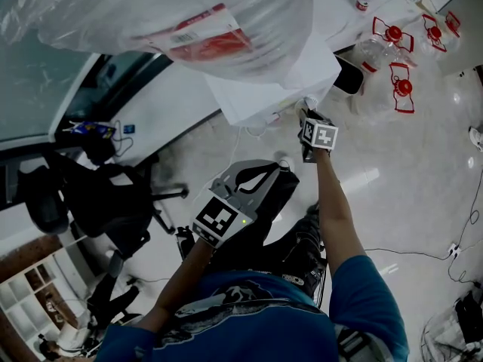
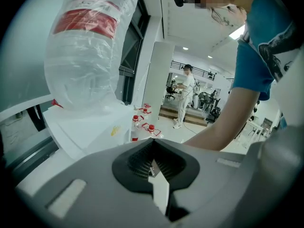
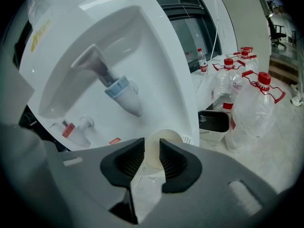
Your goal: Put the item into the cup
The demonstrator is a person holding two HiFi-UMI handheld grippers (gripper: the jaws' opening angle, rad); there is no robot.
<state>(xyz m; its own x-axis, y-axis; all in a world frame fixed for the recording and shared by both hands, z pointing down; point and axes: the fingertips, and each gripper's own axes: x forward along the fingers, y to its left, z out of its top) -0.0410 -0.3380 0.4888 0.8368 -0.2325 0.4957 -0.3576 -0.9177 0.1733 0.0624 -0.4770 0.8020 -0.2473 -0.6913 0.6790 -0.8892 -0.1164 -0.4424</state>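
Observation:
A pale paper cup [image 3: 165, 137] stands at the foot of the white water dispenser [image 3: 156, 46], under its blue tap [image 3: 121, 91]. My right gripper [image 3: 152, 156] is at the cup, its jaws slightly apart with the cup's wall in the gap; I see no squeeze on it. In the head view the right gripper [image 1: 308, 123] reaches to the dispenser [image 1: 264, 89]. My left gripper [image 2: 153, 158] is held back near my body, pads meeting, nothing clearly between them. I cannot make out any item.
A big plastic water bottle [image 1: 189, 13] tops the dispenser. Empty red-capped bottles [image 3: 251, 108] and a black bin [image 3: 213, 122] stand to its right. A black office chair [image 1: 113, 202] is at the left. Cables [image 1: 423, 255] lie on the floor. A person [image 2: 184, 96] stands far off.

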